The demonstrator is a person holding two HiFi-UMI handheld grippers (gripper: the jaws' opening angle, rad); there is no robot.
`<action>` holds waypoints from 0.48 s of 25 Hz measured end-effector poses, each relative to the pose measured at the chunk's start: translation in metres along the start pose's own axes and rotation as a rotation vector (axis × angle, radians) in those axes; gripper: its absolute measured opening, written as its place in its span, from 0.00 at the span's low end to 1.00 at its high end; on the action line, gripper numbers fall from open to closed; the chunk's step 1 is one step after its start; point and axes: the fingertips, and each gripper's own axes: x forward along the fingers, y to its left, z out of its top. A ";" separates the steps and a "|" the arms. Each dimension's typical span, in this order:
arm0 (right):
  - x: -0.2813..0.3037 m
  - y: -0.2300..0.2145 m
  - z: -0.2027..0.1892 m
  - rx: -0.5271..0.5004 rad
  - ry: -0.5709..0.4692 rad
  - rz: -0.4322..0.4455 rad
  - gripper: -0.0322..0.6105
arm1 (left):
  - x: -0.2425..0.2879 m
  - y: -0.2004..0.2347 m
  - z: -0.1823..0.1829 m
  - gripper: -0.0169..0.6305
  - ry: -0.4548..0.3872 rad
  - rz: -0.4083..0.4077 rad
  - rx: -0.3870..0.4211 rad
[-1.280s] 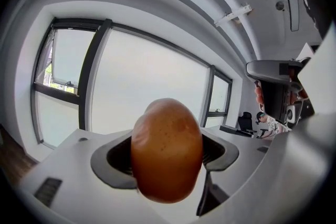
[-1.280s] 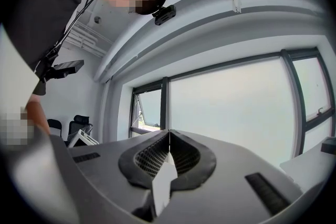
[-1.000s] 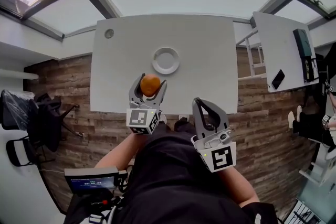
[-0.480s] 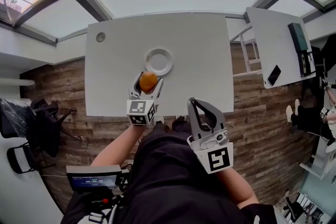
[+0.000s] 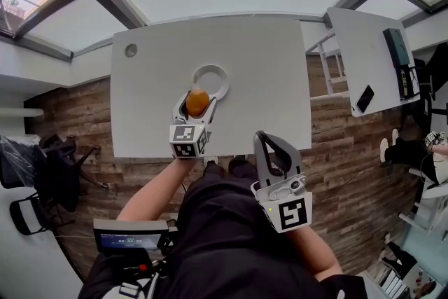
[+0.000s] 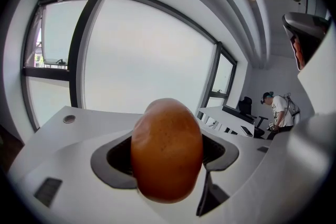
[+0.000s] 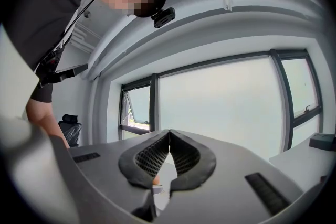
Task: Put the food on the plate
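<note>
My left gripper [image 5: 197,100] is shut on an orange bun-like piece of food [image 5: 197,103], held over the near rim of the white plate [image 5: 213,73] on the white table [image 5: 259,80]. In the left gripper view the orange food [image 6: 167,148] fills the space between the jaws, and the plate is hidden behind it. My right gripper [image 5: 271,145] hangs near the table's front edge, off to the right, with its jaws shut on nothing. In the right gripper view the tips of the right gripper [image 7: 169,134] meet and point up toward a window.
A round grey grommet [image 5: 131,50] sits at the table's far left corner. A second white table [image 5: 371,52] at the right carries a phone [image 5: 364,99] and a dark device [image 5: 395,52]. A person [image 6: 278,110] stands far off near the desks.
My left gripper has carried the orange food forward, from the table's front edge to the near rim of the plate. The right gripper has barely moved.
</note>
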 end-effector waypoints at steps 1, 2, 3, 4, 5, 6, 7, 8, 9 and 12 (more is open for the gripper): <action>0.001 -0.001 0.000 0.001 0.001 -0.006 0.06 | 0.003 0.002 -0.002 0.53 0.007 0.001 0.003; 0.002 -0.002 0.000 0.002 0.001 -0.010 0.06 | 0.005 0.003 -0.005 0.53 0.016 0.000 0.007; 0.003 -0.003 0.000 0.003 0.002 -0.012 0.06 | 0.008 0.004 -0.008 0.53 0.027 -0.002 0.013; 0.004 -0.004 0.000 0.002 0.003 -0.013 0.06 | 0.012 0.005 -0.011 0.53 0.039 -0.005 0.021; 0.005 -0.004 -0.001 0.000 0.003 -0.014 0.06 | 0.015 0.006 -0.014 0.53 0.051 -0.008 0.028; 0.007 -0.005 -0.001 -0.003 0.004 -0.016 0.06 | 0.018 0.007 -0.015 0.53 0.064 -0.008 0.032; 0.007 -0.005 -0.001 -0.007 0.005 -0.020 0.06 | 0.019 0.009 -0.017 0.53 0.076 -0.006 0.034; 0.007 -0.007 0.000 -0.013 0.006 -0.027 0.06 | 0.021 0.012 -0.018 0.53 0.088 -0.001 0.033; 0.006 -0.009 0.002 -0.017 0.005 -0.036 0.06 | 0.021 0.014 -0.019 0.53 0.098 0.004 0.029; 0.004 -0.020 0.004 -0.004 0.004 -0.070 0.06 | 0.025 0.018 -0.021 0.53 0.107 0.007 0.022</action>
